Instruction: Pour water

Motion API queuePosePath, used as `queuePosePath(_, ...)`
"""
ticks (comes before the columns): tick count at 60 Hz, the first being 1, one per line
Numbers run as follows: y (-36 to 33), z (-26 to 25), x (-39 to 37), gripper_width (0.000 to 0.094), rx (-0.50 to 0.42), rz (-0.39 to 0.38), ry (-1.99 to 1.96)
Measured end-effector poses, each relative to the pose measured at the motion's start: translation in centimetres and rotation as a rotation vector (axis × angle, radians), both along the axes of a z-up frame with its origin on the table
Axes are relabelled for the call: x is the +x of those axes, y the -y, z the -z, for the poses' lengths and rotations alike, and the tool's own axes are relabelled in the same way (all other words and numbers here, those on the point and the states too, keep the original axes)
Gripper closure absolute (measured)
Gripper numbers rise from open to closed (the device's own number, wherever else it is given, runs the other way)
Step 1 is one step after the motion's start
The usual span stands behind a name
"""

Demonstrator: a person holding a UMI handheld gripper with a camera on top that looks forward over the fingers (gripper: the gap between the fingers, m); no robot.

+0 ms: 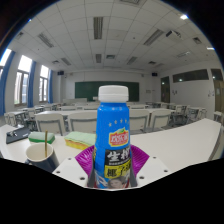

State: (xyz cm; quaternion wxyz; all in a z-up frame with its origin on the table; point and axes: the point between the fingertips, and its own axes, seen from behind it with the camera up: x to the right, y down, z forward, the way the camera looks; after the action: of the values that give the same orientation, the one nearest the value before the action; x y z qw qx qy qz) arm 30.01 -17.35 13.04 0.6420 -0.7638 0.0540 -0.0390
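Gripper view: gripper (113,165) clamped on bottle (113,135), both purple pads (87,160) pressed against its labelled lower body, bottle upright between the fingers, blue cap (113,93) on. Paper cup (41,153) sits on the white table (180,150) just beside the fingers on one side, apart from the bottle. Classroom desks and a green chalkboard (110,90) beyond. Bottle looks like thin plastic, likely light-to-moderate, slick label, squashes if squeezed hard; mid-body hold seems right for tilting.
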Motion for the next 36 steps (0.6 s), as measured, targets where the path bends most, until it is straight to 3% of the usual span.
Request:
queuePosePath(6, 0.7, 0.0, 0.2, 0.0323, -0.026, -0.003, 0.014)
queuePosePath(11, 2.5, 0.9, 1.7, 0.0069, -0.118, 0.004, 0.032)
queuePosePath(19, 3.9, -0.4, 1.5, 0.0086, -0.109, 0.001, 0.044)
queuePosePath(36, 15.0, -3.3, -1.5, 0.0086, -0.083, -0.073, -0.003)
